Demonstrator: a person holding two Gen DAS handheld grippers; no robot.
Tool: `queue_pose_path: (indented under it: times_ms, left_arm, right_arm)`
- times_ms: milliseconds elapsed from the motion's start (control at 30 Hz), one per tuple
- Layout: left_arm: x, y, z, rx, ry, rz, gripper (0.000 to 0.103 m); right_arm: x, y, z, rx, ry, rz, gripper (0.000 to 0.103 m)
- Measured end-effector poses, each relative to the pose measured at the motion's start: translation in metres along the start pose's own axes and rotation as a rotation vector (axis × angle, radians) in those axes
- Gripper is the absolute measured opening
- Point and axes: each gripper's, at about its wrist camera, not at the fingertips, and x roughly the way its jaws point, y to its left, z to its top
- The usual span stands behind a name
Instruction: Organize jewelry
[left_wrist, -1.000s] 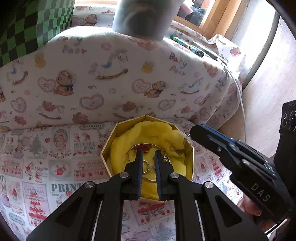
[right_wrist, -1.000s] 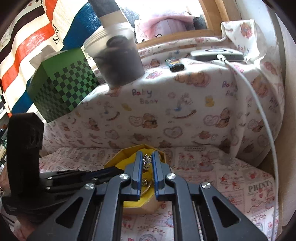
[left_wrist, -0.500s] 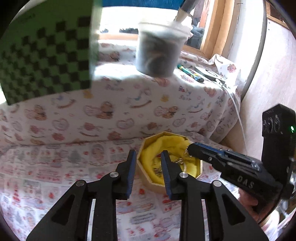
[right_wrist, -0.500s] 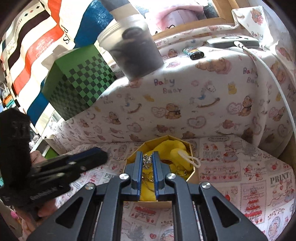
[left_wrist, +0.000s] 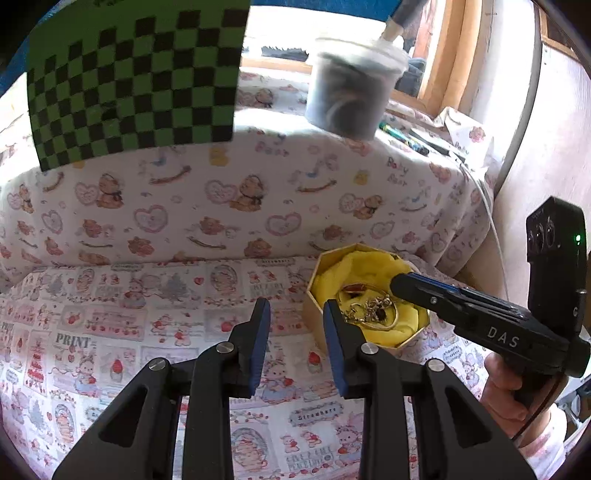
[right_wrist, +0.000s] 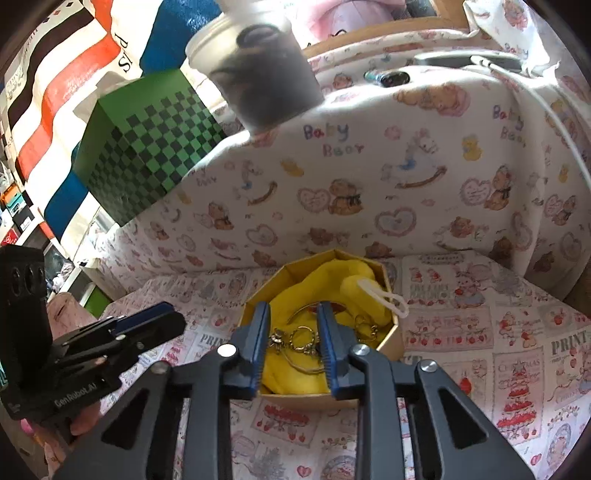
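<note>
Printed cloth (left_wrist: 155, 306) with bears and strawberries covers the surface under both tools and climbs the raised ledge ahead. Green checkered box (right_wrist: 147, 147) sits on that ledge, up and left of the right gripper; dark-filled plastic tub (left_wrist: 351, 96) beside it, blurred. White cable (right_wrist: 561, 122) runs down the ledge at far right. Octagonal gold box (right_wrist: 391, 339) lined with yellow cloth (right_wrist: 332, 280) sits on the low surface, directly ahead of the right gripper (right_wrist: 293, 314), and ahead-right of the left gripper (left_wrist: 295, 310). Right gripper is released, fingers spread wide over the near side of the box, framing the jewelry (right_wrist: 301, 339): gold rings, a bangle, chain bits lying loose on the yellow cloth, nothing grasped. Left gripper also released, fingers apart, empty, hanging over bare cloth just left of the box, its right finger in line with the box rim; contact not clear. White loop cord (right_wrist: 384, 295) lies on the yellow cloth at the far right side of the box.
</note>
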Motion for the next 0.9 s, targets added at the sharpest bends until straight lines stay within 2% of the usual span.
queue_pose_path:
  times_ms: [33,100,200,267,333,367,400,433,467,533,600,733,900]
  left_arm:
    - [-0.003,0.000,0.001,0.001,-0.011,0.009,0.028]
    - [-0.011,-0.002,-0.001,0.020,-0.035,0.046,0.028]
    - [-0.027,-0.010,-0.008,0.113,-0.091,0.122,0.030]
    - [-0.043,-0.013,-0.014,0.160,-0.167,0.193,0.040]
    - [-0.062,-0.015,-0.021,0.178,-0.279,0.281,0.061]
    - [-0.070,-0.015,-0.024,0.178,-0.324,0.295,0.064]
    - [-0.078,-0.014,-0.027,0.174,-0.370,0.302,0.068]
    - [-0.085,-0.013,-0.029,0.167,-0.406,0.303,0.076]
    - [-0.091,-0.012,-0.031,0.160,-0.441,0.299,0.080]
    - [-0.100,-0.009,-0.036,0.155,-0.507,0.278,0.096]
    - [-0.102,-0.010,-0.039,0.175,-0.527,0.261,0.102]
    - [-0.093,-0.010,-0.047,0.204,-0.533,0.286,0.102]
    - [-0.090,0.004,-0.056,0.135,-0.539,0.271,0.102]
  right_arm:
    - [-0.003,-0.001,0.000,0.002,-0.005,-0.009,0.024]
    - [-0.014,0.005,-0.001,-0.030,-0.040,-0.081,0.026]
    - [-0.036,0.018,-0.005,-0.119,-0.121,-0.167,0.040]
    - [-0.050,0.030,-0.006,-0.155,-0.189,-0.216,0.054]
    - [-0.058,0.037,-0.006,-0.158,-0.230,-0.227,0.059]
    - [-0.062,0.042,-0.006,-0.153,-0.250,-0.232,0.065]
    - [-0.064,0.046,-0.008,-0.155,-0.274,-0.243,0.070]
    - [-0.067,0.050,-0.010,-0.167,-0.302,-0.261,0.081]
    - [-0.069,0.054,-0.013,-0.184,-0.328,-0.279,0.087]
    - [-0.073,0.063,-0.020,-0.231,-0.384,-0.314,0.092]
    - [-0.074,0.067,-0.026,-0.245,-0.420,-0.321,0.100]
    - [-0.067,0.067,-0.034,-0.204,-0.428,-0.336,0.103]
    - [-0.061,0.062,-0.044,-0.231,-0.428,-0.353,0.103]
